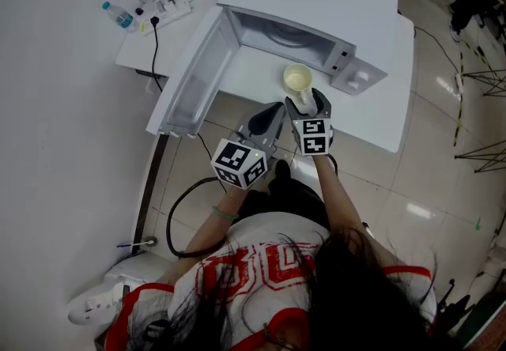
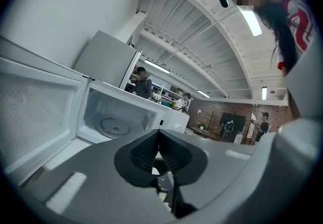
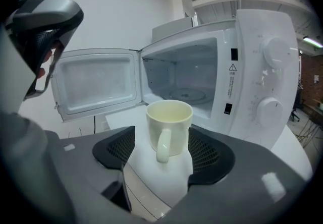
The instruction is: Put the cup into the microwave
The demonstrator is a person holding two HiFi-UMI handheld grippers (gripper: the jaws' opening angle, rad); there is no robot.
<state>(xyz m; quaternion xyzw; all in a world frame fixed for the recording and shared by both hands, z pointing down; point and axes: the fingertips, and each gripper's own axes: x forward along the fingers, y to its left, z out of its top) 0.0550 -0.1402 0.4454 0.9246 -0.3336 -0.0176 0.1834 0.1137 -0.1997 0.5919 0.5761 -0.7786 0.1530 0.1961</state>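
Now we hold our right hand-held gripper point(image 3: 162, 143) with its jaws spread. The cup point(image 3: 169, 119) stands upright between them on the table point(image 1: 379, 116), its handle turned toward us. The left pad is clear of the cup; we cannot tell whether the right pad touches it. Our left hand-held gripper point(image 2: 159, 134) sits just beside the right one, jaws pressed together with nothing in them, facing the microwave point(image 1: 316, 1). The pale yellow cup is outside the microwave, just in front of its open mouth and near the control panel point(image 3: 270, 76). The door point(image 1: 198, 77) is swung wide to the left, and the glass plate point(image 2: 115, 126) lies inside. Beyond the door, at the far left, we see a power strip point(image 1: 166, 9) and a water bottle point(image 1: 118, 16).
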